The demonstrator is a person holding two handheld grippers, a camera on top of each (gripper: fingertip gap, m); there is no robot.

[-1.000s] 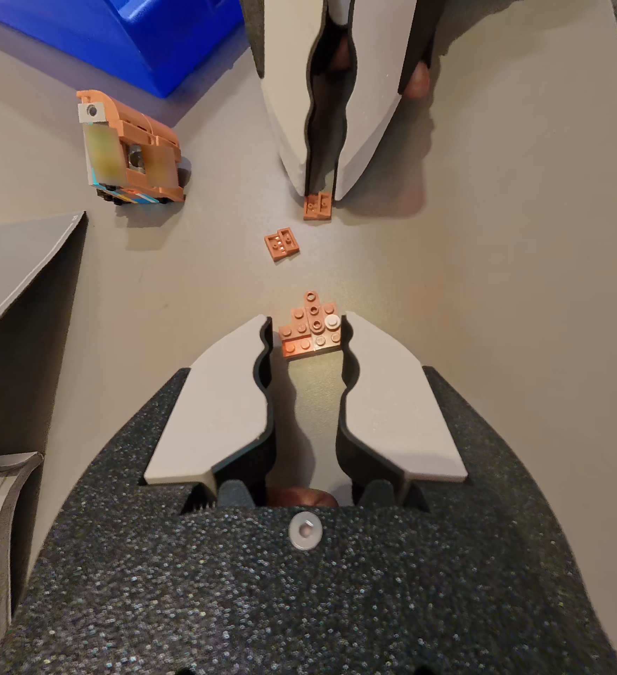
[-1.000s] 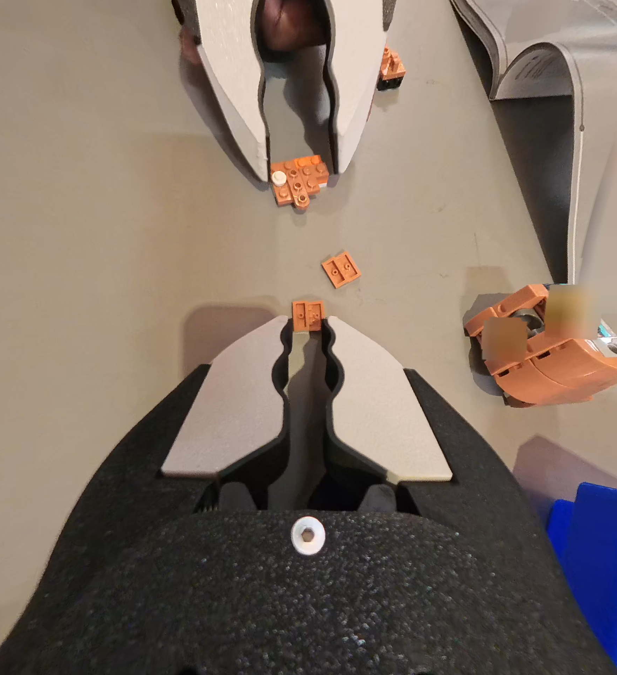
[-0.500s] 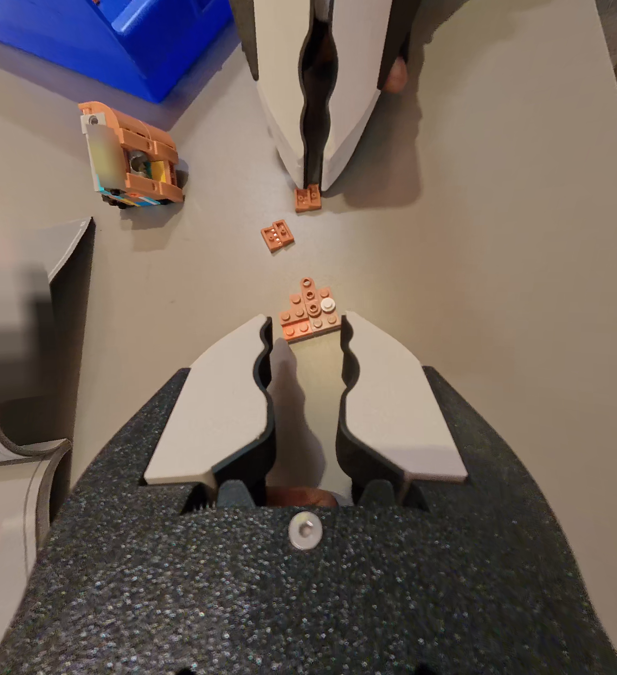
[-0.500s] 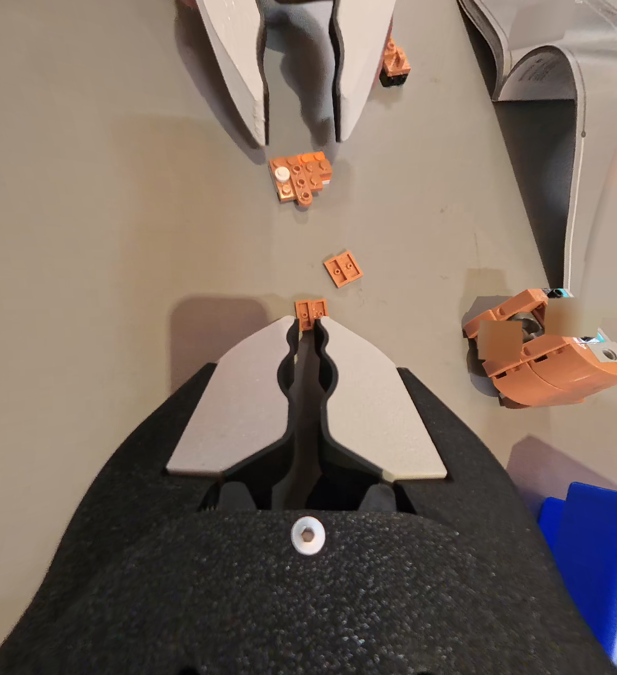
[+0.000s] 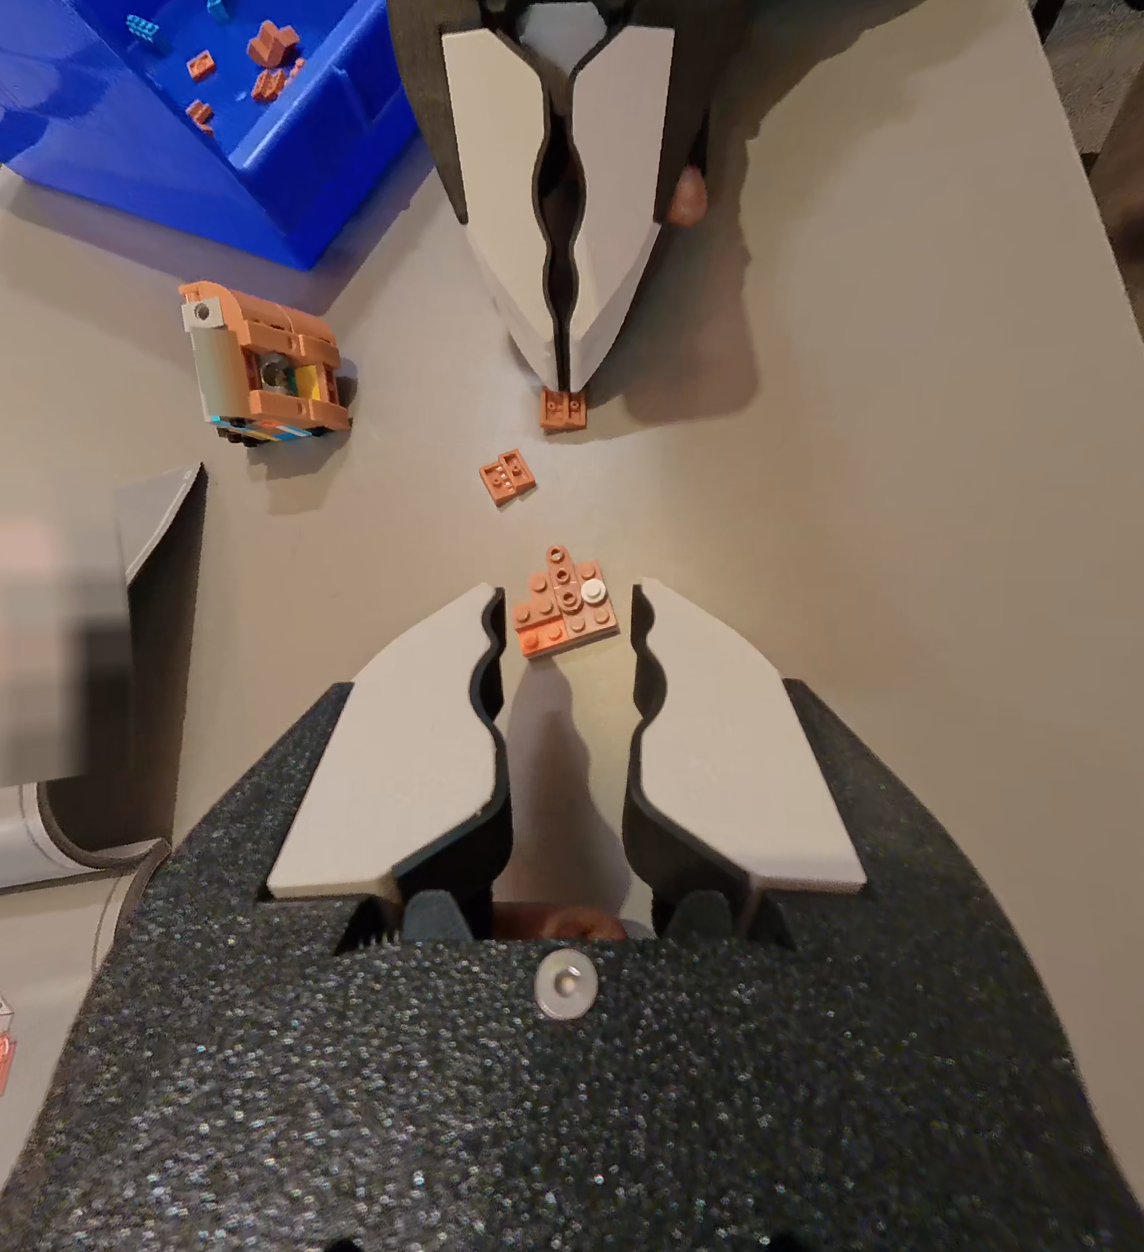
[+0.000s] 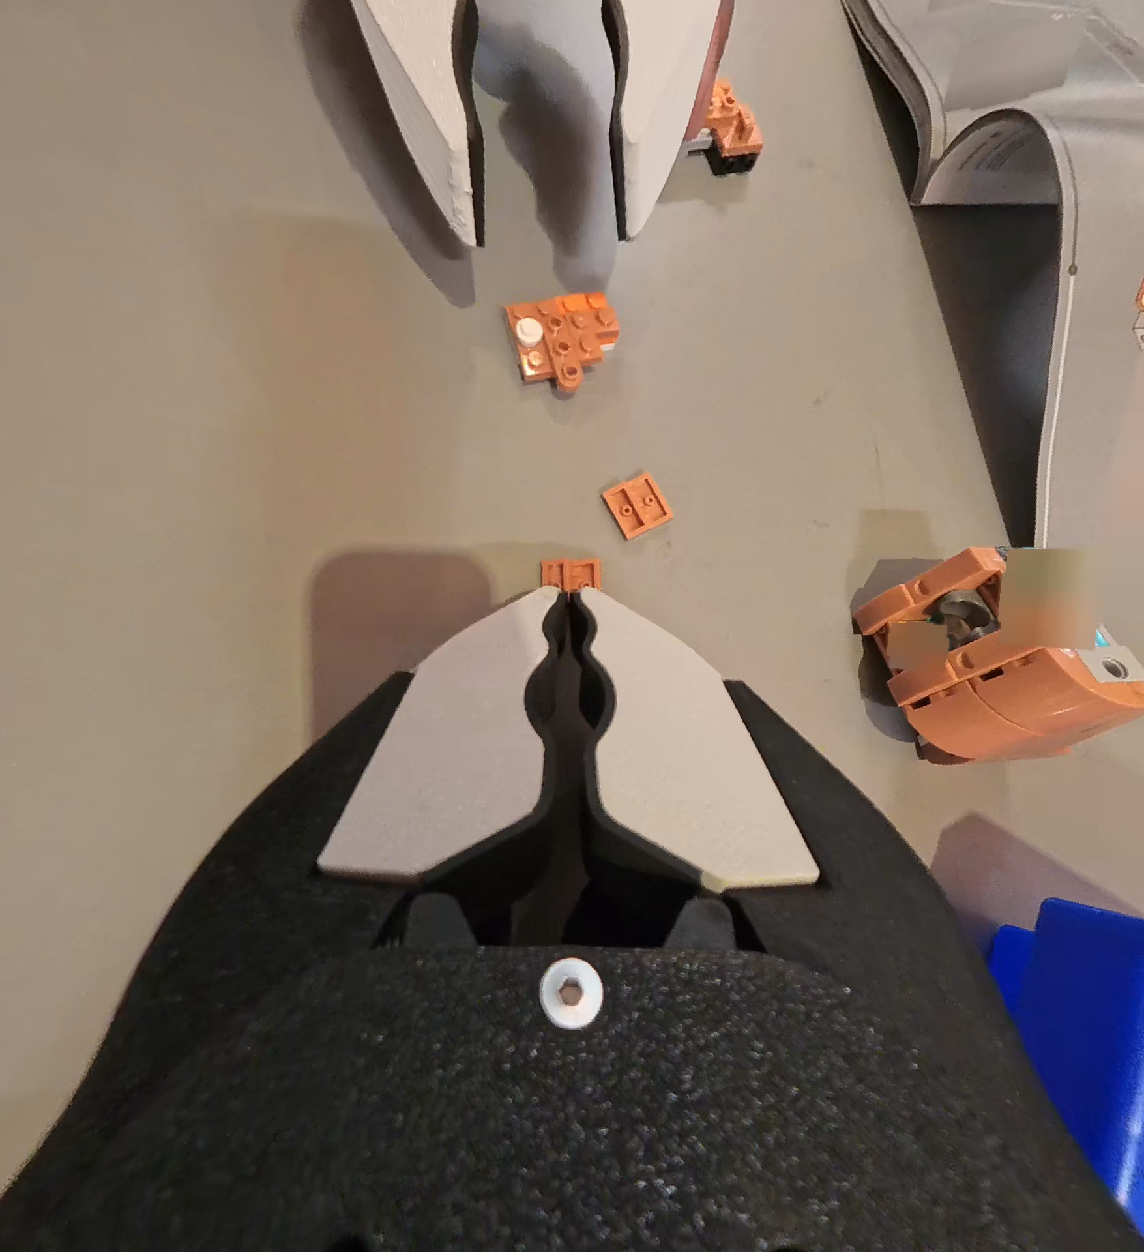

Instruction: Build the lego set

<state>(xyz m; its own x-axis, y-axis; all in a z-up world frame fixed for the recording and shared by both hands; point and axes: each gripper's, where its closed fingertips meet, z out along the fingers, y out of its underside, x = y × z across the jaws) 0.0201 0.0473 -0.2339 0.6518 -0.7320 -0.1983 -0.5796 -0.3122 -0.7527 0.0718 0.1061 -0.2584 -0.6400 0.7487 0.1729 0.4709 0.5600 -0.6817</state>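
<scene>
Right claw (image 6: 570, 591) pinches a small orange plate (image 6: 570, 573) at its tips, low over the grey counter (image 6: 149, 406). Left claw (image 5: 567, 591) spread — the studded orange sub-assembly (image 5: 567, 606) lies on the counter between its tips, untouched. A loose orange plate (image 5: 506, 476) lies between the two claws. Half-built orange model (image 5: 264, 366) near the blue parts bin (image 5: 169, 101); open instruction booklet (image 6: 1002, 122) beside.

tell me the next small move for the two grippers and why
Probably close the left gripper on the orange studded plate assembly to steady it: its jaws are open and the assembly sits loose on the grey table. The right gripper already pinches the small orange plate.
</scene>
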